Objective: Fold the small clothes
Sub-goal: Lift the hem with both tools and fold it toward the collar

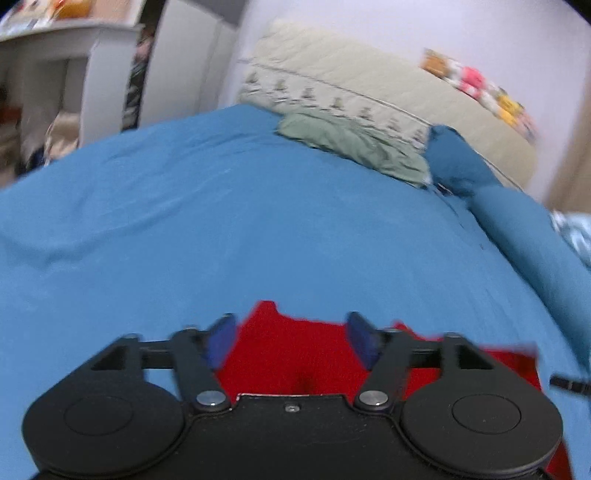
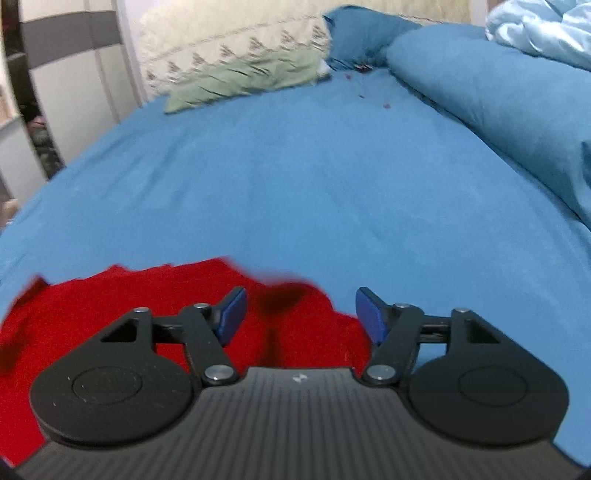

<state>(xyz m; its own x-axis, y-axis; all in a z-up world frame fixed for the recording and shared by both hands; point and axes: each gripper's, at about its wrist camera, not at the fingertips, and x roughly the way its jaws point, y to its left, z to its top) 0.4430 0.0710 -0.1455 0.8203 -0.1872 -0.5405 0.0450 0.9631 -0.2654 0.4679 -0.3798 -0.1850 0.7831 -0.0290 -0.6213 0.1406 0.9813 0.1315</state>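
A small red garment (image 1: 295, 350) lies on the blue bedsheet (image 1: 221, 221) at the near edge. In the left wrist view it sits under and between my fingers. My left gripper (image 1: 291, 338) is open above it, holding nothing. In the right wrist view the red garment (image 2: 110, 314) spreads to the left and under my right gripper (image 2: 301, 315), which is open and empty, its right finger over the blue sheet (image 2: 332, 184). A folded green garment (image 1: 351, 144) lies at the far end of the bed, also in the right wrist view (image 2: 243, 79).
A cream quilted bedspread (image 1: 369, 85) is bunched against the wall behind the green garment. A blue pillow (image 2: 498, 103) and light blue duvet (image 2: 546, 29) lie on the right. White furniture (image 1: 55, 74) stands left of the bed.
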